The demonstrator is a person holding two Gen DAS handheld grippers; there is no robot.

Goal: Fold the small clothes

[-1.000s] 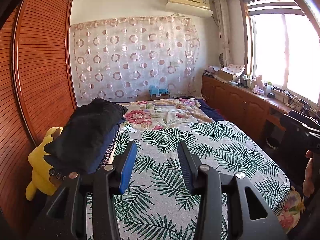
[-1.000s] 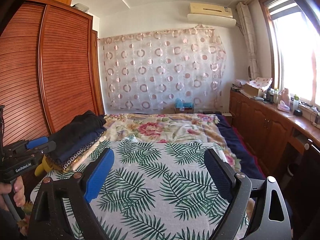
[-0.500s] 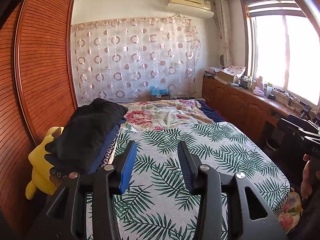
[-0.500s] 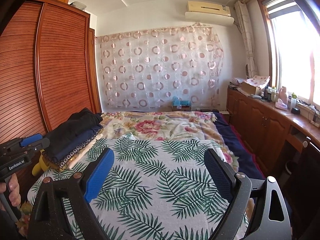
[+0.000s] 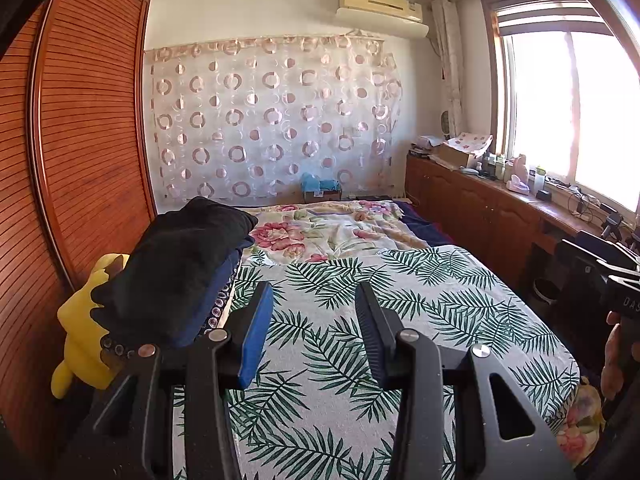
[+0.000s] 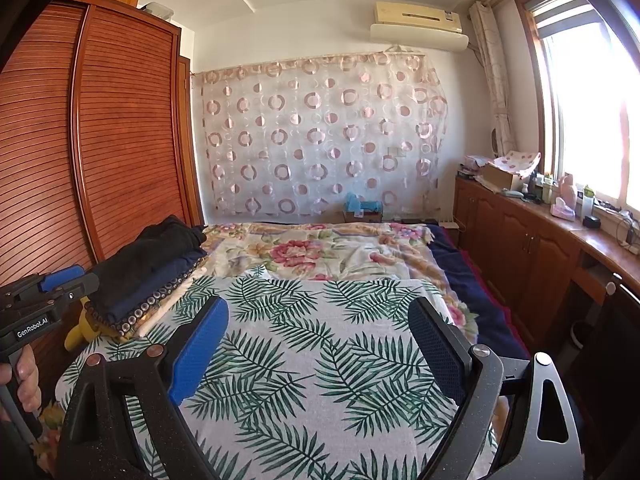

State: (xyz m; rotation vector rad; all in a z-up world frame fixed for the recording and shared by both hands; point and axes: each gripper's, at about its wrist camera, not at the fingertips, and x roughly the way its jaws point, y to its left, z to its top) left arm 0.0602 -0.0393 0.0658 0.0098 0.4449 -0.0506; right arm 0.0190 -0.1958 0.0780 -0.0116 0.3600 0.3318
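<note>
A stack of folded clothes, black on top of navy and patterned ones [image 5: 180, 272], lies at the left edge of the bed; it also shows in the right wrist view [image 6: 152, 268]. My left gripper [image 5: 314, 300] is open and empty, held above the palm-leaf sheet [image 5: 400, 300], just right of the stack. My right gripper [image 6: 318, 312] is open wide and empty above the same sheet [image 6: 320, 340]. The left gripper's body shows at the left edge of the right wrist view [image 6: 44, 296].
A yellow plush toy [image 5: 84, 320] sits between the stack and the wooden wardrobe [image 5: 80, 140]. A floral blanket [image 5: 328, 232] covers the far half of the bed. A wooden cabinet with clutter [image 5: 480, 208] runs under the window on the right.
Both views have drifted slightly; the grippers stay open and hold nothing. The stack of clothes has not moved.
</note>
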